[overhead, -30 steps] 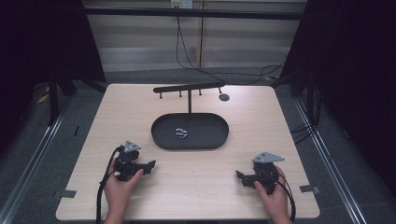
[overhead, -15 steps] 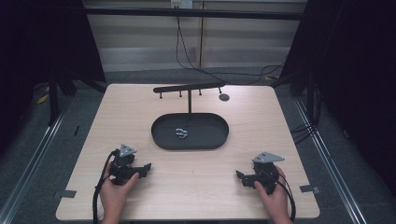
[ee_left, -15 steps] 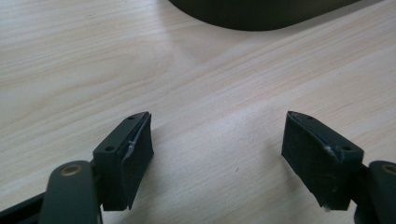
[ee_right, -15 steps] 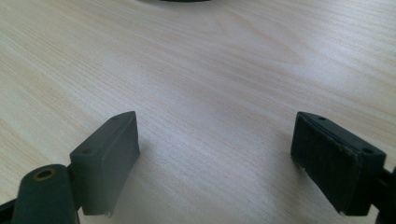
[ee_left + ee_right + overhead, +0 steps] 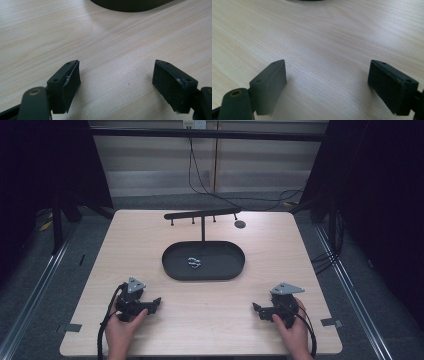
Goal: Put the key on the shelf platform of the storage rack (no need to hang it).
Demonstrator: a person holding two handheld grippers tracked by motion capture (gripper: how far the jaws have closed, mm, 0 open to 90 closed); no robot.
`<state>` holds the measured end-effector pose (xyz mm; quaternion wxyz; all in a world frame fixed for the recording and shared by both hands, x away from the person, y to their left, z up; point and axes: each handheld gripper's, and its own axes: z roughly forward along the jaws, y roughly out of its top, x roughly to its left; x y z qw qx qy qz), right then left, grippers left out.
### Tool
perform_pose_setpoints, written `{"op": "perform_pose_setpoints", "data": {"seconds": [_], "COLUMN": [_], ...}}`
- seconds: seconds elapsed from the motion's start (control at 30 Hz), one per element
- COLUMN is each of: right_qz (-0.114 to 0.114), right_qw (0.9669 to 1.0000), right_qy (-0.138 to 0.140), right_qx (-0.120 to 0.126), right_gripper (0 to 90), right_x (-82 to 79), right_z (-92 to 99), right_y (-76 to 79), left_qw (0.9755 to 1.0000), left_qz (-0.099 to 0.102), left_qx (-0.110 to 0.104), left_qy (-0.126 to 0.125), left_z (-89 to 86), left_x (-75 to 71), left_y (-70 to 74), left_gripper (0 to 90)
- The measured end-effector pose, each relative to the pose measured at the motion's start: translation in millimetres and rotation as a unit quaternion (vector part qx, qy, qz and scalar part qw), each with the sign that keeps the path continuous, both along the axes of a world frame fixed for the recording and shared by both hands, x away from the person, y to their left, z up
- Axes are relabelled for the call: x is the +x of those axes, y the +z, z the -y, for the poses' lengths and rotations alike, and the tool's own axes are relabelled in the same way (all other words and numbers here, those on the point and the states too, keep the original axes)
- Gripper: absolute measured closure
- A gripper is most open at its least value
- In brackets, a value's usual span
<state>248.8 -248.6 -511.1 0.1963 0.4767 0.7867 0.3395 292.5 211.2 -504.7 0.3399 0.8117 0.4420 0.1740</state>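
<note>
My left gripper (image 5: 153, 305) rests low over the wooden table (image 5: 210, 320) near its front left, held in a hand. Its jaws have just been opening, and in the left gripper view (image 5: 116, 68) only bare wood lies between them. My right gripper (image 5: 258, 310) sits near the front right, also in a hand. It is open too, with nothing between its pads (image 5: 327, 68). Both point inward toward the middle. A black oval tray (image 5: 227, 270) lies mid-table with a small shiny metal object (image 5: 194, 263) in it. The tray's rim (image 5: 130, 5) shows ahead of the left jaws.
Behind the tray stands a black T-shaped rack (image 5: 202, 214) with short pegs hanging from its bar. A small dark disc (image 5: 240, 224) lies on the wood to its right. Cables run on the floor beyond the table's far edge.
The left hand and its gripper have drawn back slightly toward the table's near edge. The right gripper has stayed where it was.
</note>
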Motion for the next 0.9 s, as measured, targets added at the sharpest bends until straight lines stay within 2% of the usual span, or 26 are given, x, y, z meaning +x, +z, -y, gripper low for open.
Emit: {"op": "perform_pose_setpoints", "data": {"seconds": [0.2,0.47,0.9], "right_qz": [0.0,0.0,0.0], "right_qw": [1.0,1.0,1.0], "right_qy": [0.0,0.0,0.0], "right_qx": [0.0,0.0,0.0], "right_gripper": [14.9,14.9,14.9], "right_x": [0.0,0.0,0.0], "right_z": [0.0,0.0,0.0], "right_y": [0.0,0.0,0.0], "left_qw": [0.9999,0.9998,0.9998], "left_qz": [0.013,0.01,0.009], "left_qx": [-0.008,-0.01,-0.007], "left_qy": [-0.005,-0.017,-0.017], "left_z": [-2.3,-2.4,-2.5], "left_x": [-1.9,-0.5,-0.5], "left_y": [-3.3,-4.2,-4.1], "left_gripper": [19.0,14.1,13.8]}}
